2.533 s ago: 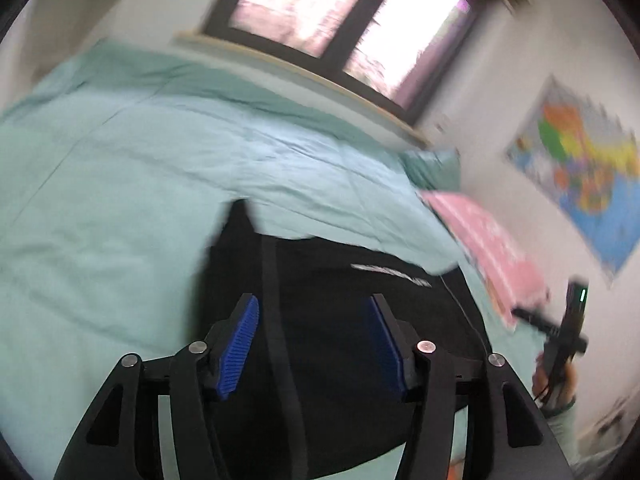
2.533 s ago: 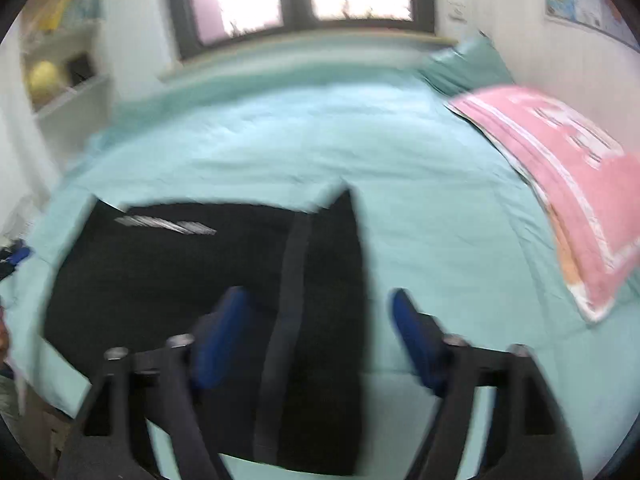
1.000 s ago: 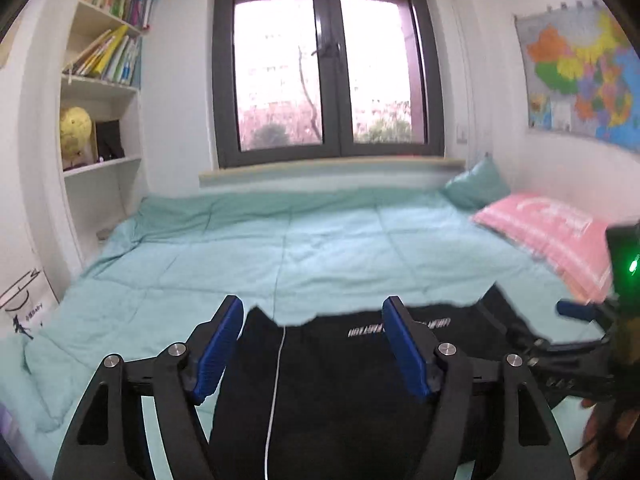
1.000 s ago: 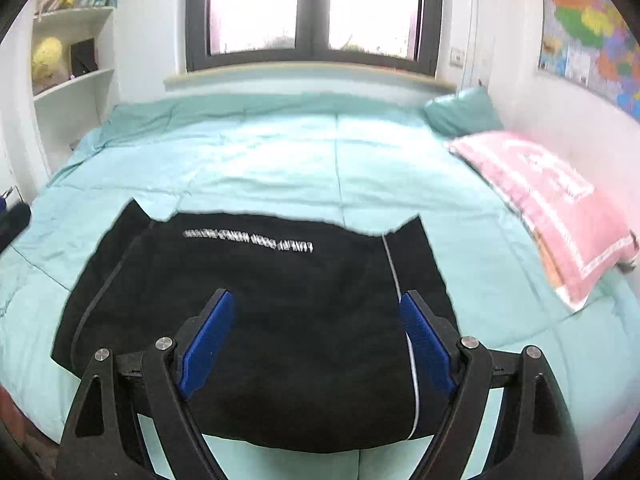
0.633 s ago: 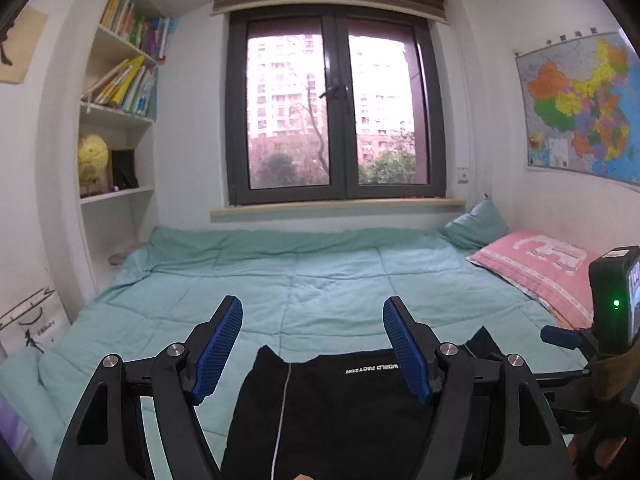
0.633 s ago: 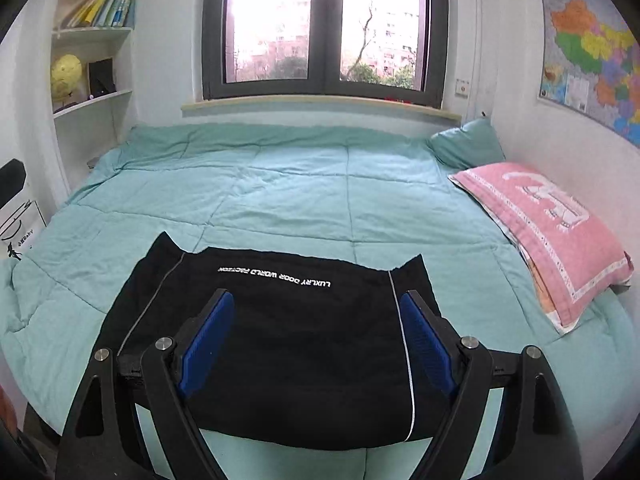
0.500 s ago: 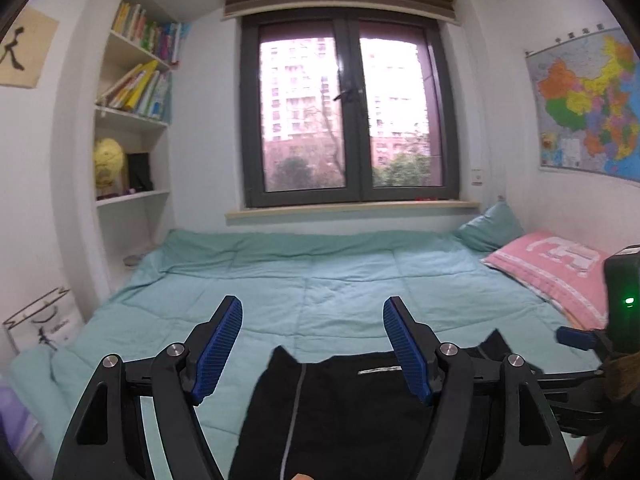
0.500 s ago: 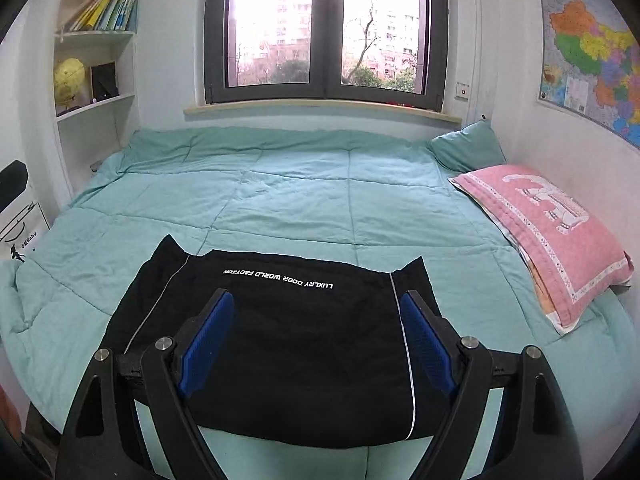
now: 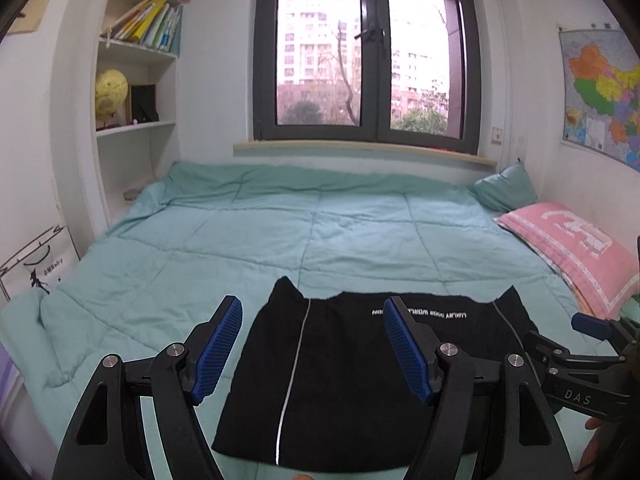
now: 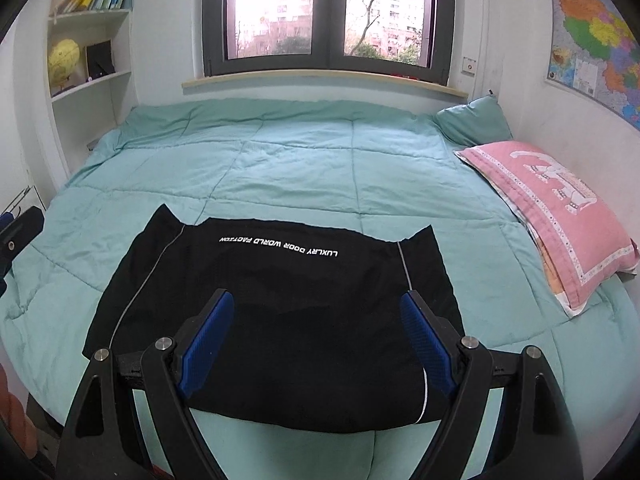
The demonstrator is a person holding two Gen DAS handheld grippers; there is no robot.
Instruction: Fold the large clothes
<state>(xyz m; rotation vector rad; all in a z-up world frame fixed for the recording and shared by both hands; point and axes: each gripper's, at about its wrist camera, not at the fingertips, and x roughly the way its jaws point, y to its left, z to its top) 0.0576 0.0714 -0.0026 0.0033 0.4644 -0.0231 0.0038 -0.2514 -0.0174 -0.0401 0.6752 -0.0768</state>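
A black garment [image 9: 344,376] with thin white side stripes and white lettering lies folded flat near the front edge of the bed; it also shows in the right wrist view [image 10: 280,312]. My left gripper [image 9: 314,348] is open and empty, held above the garment's near left part. My right gripper [image 10: 316,340] is open and empty, held above the garment's near edge. The right gripper also shows at the right edge of the left wrist view [image 9: 576,356].
The teal quilted bed cover [image 10: 304,160] fills the bed up to the window wall. A pink pillow [image 10: 560,208] and a teal pillow [image 10: 472,120] lie at the right. White shelves [image 9: 136,92] with books and a yellow globe stand at the left.
Both grippers have pulled back and levelled out from close above the garment. The garment lies still, and both grippers stay open.
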